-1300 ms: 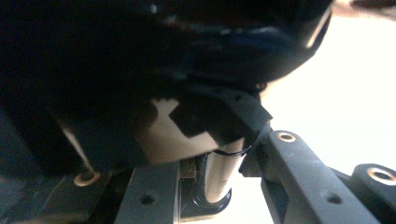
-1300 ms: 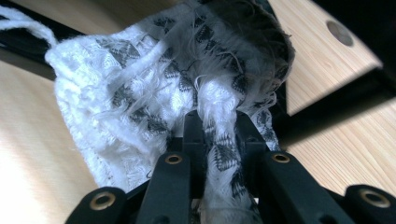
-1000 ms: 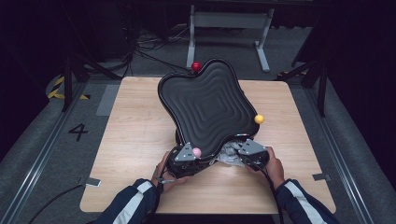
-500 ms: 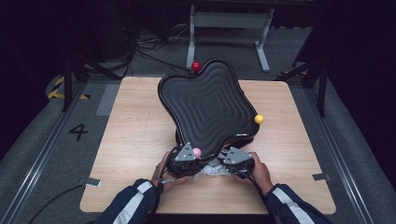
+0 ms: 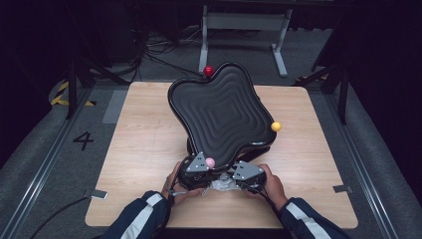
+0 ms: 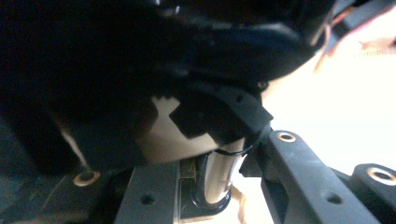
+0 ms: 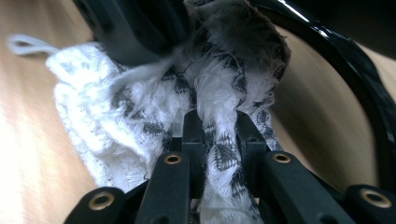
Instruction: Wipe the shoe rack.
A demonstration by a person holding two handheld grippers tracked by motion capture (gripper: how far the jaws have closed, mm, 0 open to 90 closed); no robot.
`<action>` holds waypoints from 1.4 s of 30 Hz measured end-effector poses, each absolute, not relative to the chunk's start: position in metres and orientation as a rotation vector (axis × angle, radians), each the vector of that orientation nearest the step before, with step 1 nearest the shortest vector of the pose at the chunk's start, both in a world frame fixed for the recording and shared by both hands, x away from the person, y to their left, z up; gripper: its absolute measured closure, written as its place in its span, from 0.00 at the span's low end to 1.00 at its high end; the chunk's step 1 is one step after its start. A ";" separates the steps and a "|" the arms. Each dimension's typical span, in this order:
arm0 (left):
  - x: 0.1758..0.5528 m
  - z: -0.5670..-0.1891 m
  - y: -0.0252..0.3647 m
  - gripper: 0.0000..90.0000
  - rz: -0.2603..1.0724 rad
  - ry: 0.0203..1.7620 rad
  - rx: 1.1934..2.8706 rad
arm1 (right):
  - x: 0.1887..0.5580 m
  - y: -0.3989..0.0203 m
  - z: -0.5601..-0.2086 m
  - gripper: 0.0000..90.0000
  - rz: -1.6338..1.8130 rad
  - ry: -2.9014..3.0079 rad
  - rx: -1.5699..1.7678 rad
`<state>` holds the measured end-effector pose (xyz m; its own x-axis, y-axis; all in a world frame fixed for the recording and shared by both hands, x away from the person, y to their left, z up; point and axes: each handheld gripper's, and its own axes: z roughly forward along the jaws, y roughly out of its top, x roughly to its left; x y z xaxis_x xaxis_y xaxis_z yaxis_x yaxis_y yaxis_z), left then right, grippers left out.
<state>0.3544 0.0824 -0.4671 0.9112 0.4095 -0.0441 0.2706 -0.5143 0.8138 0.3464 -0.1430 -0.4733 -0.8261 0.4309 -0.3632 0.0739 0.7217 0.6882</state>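
Observation:
A big glossy black tray [image 5: 219, 109] with a ribbed, wavy-edged surface stands tilted over the wooden table [image 5: 144, 129]. Its lobes carry a red ball [image 5: 208, 70], a yellow ball [image 5: 275, 126] and a pink ball [image 5: 210, 162]. My left gripper [image 5: 198, 168] sits at the tray's near edge beside the pink ball, shut on the shiny black rim [image 6: 212, 186]. To its right, my right gripper [image 5: 245, 174] is shut on a white lace cloth [image 7: 140, 107], a twisted fold of it pinched between the fingertips [image 7: 219, 135]. The cloth [image 5: 220, 184] lies bunched under the tray's near edge between both hands.
The tray's black rim [image 7: 355, 79] curves past the cloth on the right. A grey metal stand [image 5: 244, 22] and cables lie on the floor behind the table. A "4" mark [image 5: 83, 140] is on the floor at left. Tape tabs [image 5: 97, 194] sit at the table's near corners.
My right hand has slid left and toward the person, bringing its gripper close to the left one at the tray's near edge. The left hand and the tray have stayed put.

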 end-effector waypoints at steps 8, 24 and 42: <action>0.354 -0.467 0.083 0.82 0.187 0.491 2.143 | 0.361 -0.169 -0.474 0.87 0.898 2.375 0.482; 0.354 -0.467 0.082 0.82 0.184 0.477 2.143 | 0.393 -0.225 -0.475 0.87 0.767 2.250 0.741; 0.353 -0.468 0.081 0.82 0.194 0.474 2.141 | 0.388 -0.220 -0.476 0.87 0.798 2.271 0.721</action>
<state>0.3533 0.0811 -0.4678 0.9140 0.4039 -0.0381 0.2618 -0.5156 0.8159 0.3885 -0.2201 -0.4763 -0.6598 0.6559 -0.3667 0.2825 0.6687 0.6878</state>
